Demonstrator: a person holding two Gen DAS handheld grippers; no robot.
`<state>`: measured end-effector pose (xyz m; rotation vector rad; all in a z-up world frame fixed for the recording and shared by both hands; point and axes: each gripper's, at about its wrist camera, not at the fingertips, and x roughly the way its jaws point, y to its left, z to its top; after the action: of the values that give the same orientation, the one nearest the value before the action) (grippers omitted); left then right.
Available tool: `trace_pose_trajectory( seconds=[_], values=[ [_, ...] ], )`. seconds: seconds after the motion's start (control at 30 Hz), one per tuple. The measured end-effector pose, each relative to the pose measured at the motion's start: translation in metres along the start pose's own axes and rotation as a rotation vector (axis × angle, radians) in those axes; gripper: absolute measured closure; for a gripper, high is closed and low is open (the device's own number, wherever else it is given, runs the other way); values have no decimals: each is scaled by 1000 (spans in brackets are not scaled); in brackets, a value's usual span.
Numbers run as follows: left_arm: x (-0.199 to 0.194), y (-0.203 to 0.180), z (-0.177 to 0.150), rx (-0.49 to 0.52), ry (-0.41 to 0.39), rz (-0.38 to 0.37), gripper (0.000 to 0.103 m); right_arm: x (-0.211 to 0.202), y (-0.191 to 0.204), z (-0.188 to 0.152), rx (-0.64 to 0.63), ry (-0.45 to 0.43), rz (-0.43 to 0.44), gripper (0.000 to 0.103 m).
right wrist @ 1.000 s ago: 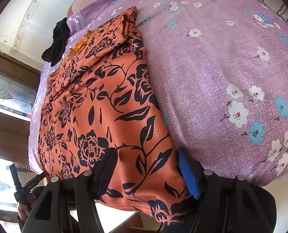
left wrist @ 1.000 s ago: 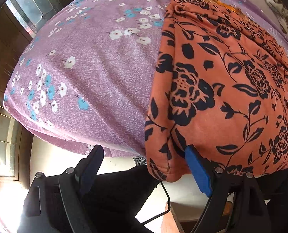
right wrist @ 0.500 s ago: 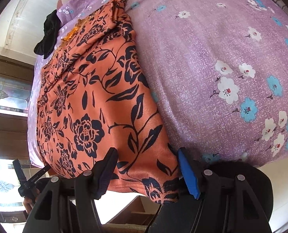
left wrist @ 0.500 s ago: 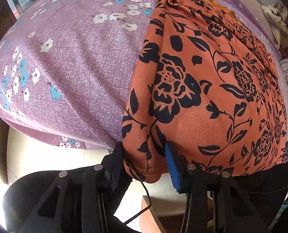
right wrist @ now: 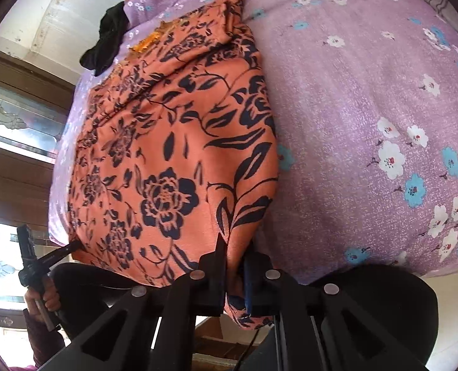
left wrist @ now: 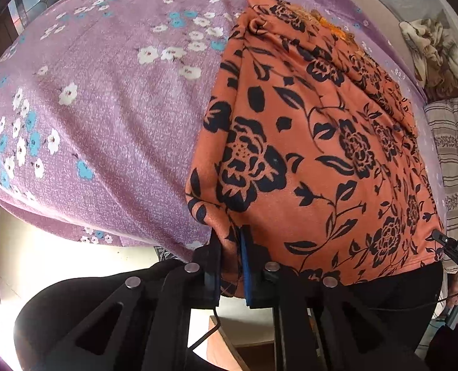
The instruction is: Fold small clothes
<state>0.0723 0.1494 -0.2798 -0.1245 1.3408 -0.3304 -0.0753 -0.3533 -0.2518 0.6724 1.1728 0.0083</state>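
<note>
The orange floral garment (left wrist: 321,160) is lying spread on the purple flowered bedsheet (left wrist: 105,108), its near hem hanging over the bed's edge toward me, and I am pinching that hem at both near corners. My left gripper (left wrist: 231,266) is clamped on the garment's left corner, its jaws having just been closing onto the cloth now bunched between them, while my right gripper (right wrist: 235,278) is squeezing the right corner, jaws likewise just closed with fabric between the pads. A black cloth (right wrist: 108,40) is lying at the bed's far end.
</note>
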Motion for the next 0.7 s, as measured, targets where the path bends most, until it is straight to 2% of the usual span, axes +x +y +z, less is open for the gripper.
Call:
trace_pose_trajectory(
  seconds=[0.23,0.4,0.5,0.53,0.7],
  values=[
    [-47,-12,30,42,-91,-94,92,-19,17,20,41,-76,216,94],
    [-59,-19,63,32,-125,-152,92,-26,26,49,49,-111,285,94],
    [-60,-21,97,28,-147,-137,94,-30,26,80,58,-146,296,95],
    [-59,-21,110,20,-154,-130,99,-30,25,92,66,-163,298,95],
    [-49,-15,190,-39,-197,-118,99,-28,16,171,122,-261,299,96]
  ],
)
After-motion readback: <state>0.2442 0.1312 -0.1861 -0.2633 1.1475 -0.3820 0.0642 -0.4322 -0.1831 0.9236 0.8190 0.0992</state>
